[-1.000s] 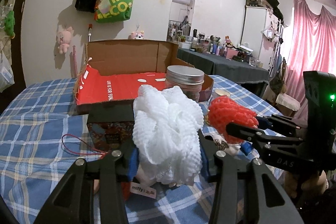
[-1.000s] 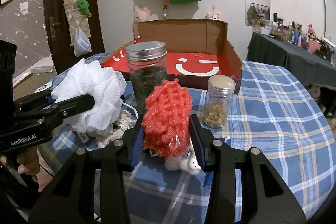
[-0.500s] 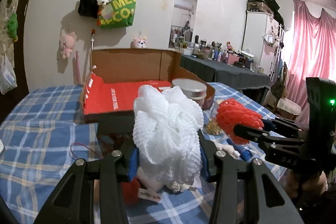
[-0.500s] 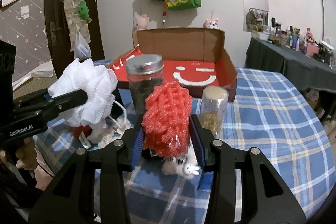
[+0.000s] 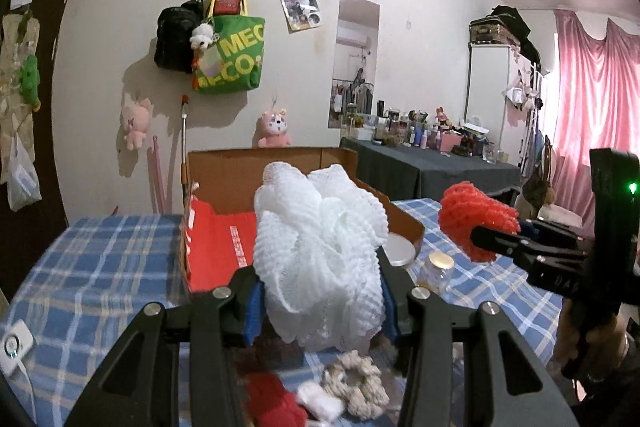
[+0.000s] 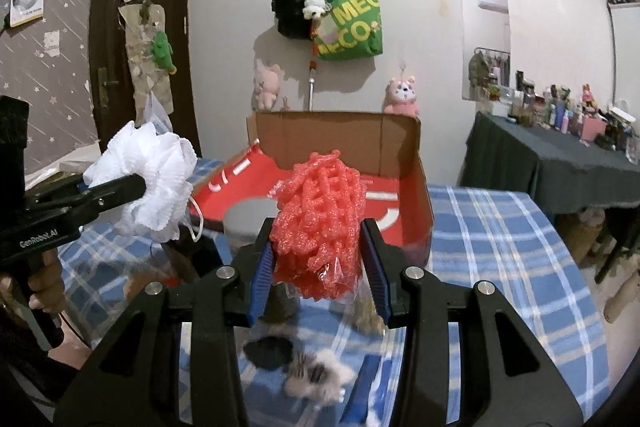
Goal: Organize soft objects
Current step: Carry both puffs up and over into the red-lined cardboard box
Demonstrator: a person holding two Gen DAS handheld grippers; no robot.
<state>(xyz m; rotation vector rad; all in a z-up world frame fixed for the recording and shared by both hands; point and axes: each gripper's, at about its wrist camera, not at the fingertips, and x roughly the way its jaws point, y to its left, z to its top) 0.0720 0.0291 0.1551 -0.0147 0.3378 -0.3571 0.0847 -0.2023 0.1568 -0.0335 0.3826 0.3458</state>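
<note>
Left gripper (image 5: 320, 303): jaws partly closed, blue pads pressed into both sides of the white mesh puff (image 5: 320, 251). The puff sits centre frame in the left wrist view, bulging above the fingers, clear of the table. In the right wrist view the same puff shows at middle left, clamped in that gripper.

Right gripper (image 6: 318, 267): jaws partly closed, blue pads squeezing the red foam net (image 6: 320, 219). The net is at frame centre in the right wrist view, with a bit of clear film hanging off its bottom. In the left wrist view it shows at middle right, held off the table.

Cardboard box (image 6: 404, 147) with a red inner floor lies open behind both held items, upper centre, on the blue plaid tablecloth (image 6: 500, 247).

Below the held items, lower centre of the left wrist view: a cream knitted scrunchie (image 5: 356, 387), a blurred red soft item (image 5: 276, 403) and a small white piece (image 5: 320, 401), all on the cloth. Small gold-lid jar (image 5: 438, 269) is right of the puff, next to a larger jar's metal lid (image 5: 398, 249), mostly hidden.

Lower centre of the right wrist view: blurred fuzzy white item (image 6: 320, 375) and a dark patch beside it, too blurred to identify.
</note>
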